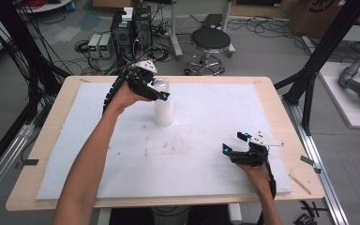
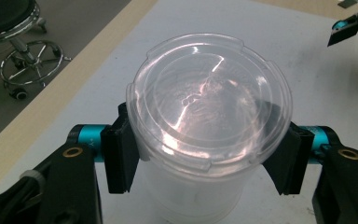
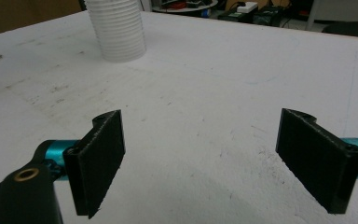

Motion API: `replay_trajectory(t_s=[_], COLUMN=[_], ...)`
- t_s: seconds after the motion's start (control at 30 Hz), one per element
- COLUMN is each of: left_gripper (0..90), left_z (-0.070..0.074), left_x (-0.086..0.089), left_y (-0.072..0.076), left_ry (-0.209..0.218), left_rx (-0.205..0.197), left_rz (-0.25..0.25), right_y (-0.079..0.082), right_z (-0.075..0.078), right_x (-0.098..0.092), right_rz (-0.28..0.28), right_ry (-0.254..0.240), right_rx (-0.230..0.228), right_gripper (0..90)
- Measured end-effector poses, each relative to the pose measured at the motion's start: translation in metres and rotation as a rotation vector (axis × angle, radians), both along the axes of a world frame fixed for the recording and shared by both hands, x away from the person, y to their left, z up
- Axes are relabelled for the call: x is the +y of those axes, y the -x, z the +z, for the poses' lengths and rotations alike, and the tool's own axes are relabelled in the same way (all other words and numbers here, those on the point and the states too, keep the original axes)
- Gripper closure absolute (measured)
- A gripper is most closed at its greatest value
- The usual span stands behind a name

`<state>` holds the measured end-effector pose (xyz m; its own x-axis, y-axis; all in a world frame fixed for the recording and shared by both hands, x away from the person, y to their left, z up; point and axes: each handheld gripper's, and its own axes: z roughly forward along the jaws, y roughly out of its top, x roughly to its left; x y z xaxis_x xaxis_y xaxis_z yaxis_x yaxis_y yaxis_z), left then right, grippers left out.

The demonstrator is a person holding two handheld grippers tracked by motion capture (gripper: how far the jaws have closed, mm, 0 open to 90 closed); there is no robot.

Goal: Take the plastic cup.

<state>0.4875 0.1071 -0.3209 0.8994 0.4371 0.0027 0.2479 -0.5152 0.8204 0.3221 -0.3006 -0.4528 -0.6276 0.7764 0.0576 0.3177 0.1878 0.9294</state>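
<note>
A tall white ribbed cup (image 1: 163, 110) stands upright on the white mat (image 1: 206, 117), left of centre and toward the far edge. A clear plastic lid (image 2: 209, 98) sits on its top. My left gripper (image 1: 157, 92) comes in from the left at the cup's upper part. In the left gripper view its two black pads (image 2: 121, 158) press on the cup's sides just under the lid rim. My right gripper (image 1: 233, 142) rests low over the mat near the front right, open, with nothing between its pads (image 3: 100, 158). The cup's base (image 3: 119, 30) stands far off at the upper left of the right gripper view.
The mat covers most of a wooden table (image 1: 47, 126) and has a few faint stains near its middle. Beyond the far edge are a black stool (image 1: 210, 42), equipment boxes (image 1: 131, 28) and floor cables. Black frame posts (image 1: 309, 79) stand at the right.
</note>
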Motion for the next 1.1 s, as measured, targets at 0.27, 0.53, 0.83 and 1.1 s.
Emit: replay_trajectory(t_s=[0.27,0.53,0.83,1.1], left_gripper=[37.2,38.0,38.0,38.1], left_z=[0.043,0.082,0.092,0.090], left_x=[-0.002,0.001,0.012,0.030], left_y=[0.010,0.020,0.030,0.068], left_ry=[0.018,0.035,0.067,0.163], left_rx=[-0.066,-0.130,-0.143,-0.164], left_rz=[-0.014,-0.020,-0.020,-0.070], right_y=[0.000,0.001,0.000,0.001], right_z=[0.000,0.000,0.000,0.000], right_x=[0.001,0.002,0.001,0.000], right_rz=[0.000,0.002,0.006,0.009], right_ry=[0.002,0.013,0.009,-0.003], right_rx=[-0.002,-0.007,-0.007,-0.012], right_gripper=[15.4,15.4,15.4,15.4])
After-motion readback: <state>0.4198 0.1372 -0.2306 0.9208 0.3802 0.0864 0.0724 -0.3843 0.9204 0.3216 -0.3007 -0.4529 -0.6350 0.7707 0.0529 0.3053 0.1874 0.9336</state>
